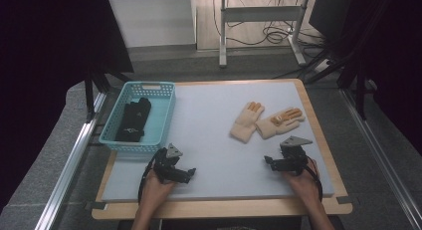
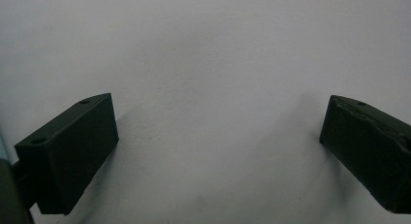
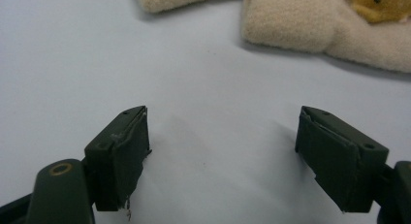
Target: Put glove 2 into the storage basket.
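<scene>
Two cream gloves with orange fingertips [image 1: 266, 119] lie side by side on the grey mat [image 1: 214, 140], right of centre. In the right gripper view the nearer glove [image 3: 310, 30] lies just beyond the jaws. My right gripper [image 1: 271, 160] [image 3: 220, 151] rests on the mat just in front of them, open, nothing between its jaws. My left gripper [image 1: 186, 174] [image 2: 218, 146] sits low on the mat at front left, open over bare mat. A pair of black gloves [image 1: 133, 120] lies in the turquoise basket [image 1: 164, 115] behind it.
The basket stands at the mat's left edge, close behind the left gripper. A wooden board [image 1: 224, 207] borders the mat at the front. Metal rails [image 1: 69, 165] run along both sides of the table.
</scene>
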Available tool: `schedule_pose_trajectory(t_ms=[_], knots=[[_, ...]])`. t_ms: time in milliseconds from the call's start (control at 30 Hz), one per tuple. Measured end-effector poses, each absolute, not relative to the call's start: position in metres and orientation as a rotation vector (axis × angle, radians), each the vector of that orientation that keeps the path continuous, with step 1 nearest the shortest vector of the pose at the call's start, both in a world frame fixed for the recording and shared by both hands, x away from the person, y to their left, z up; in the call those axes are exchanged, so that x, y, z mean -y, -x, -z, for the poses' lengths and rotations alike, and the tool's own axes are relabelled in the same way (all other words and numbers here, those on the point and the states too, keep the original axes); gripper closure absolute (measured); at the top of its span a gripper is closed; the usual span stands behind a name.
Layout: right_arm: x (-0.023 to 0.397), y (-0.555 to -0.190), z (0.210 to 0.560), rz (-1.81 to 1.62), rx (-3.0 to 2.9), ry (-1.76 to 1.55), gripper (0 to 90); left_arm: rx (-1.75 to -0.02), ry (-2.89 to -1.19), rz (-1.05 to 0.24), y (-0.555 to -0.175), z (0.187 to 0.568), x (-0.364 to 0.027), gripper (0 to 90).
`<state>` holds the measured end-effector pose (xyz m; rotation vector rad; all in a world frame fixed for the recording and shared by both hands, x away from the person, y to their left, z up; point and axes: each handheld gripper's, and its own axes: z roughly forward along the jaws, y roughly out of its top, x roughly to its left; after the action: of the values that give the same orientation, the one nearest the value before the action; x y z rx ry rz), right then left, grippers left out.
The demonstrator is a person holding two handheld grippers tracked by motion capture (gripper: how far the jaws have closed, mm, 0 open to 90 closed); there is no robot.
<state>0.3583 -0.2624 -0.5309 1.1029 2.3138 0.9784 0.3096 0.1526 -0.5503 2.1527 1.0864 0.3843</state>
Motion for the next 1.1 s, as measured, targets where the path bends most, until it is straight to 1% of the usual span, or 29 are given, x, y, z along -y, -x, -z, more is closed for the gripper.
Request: schedule_pose_trajectory(t_ms=[700,933,1100], knots=[[0.261,-0.360,0.530,-0.978,-2.318,-1.111,19.5,-1.086,-2.152,-0.385,-0.310,0.550,-0.153,0.5],[0.253,-0.365,0.524,-1.018,-2.346,-1.114,19.9,-1.086,-2.152,-0.384,-0.310,0.550,-0.153,0.4],[0.246,-0.377,0.518,-1.047,-2.378,-1.113,21.4,-1.086,-2.152,-0.385,-0.310,0.550,-0.153,0.5]])
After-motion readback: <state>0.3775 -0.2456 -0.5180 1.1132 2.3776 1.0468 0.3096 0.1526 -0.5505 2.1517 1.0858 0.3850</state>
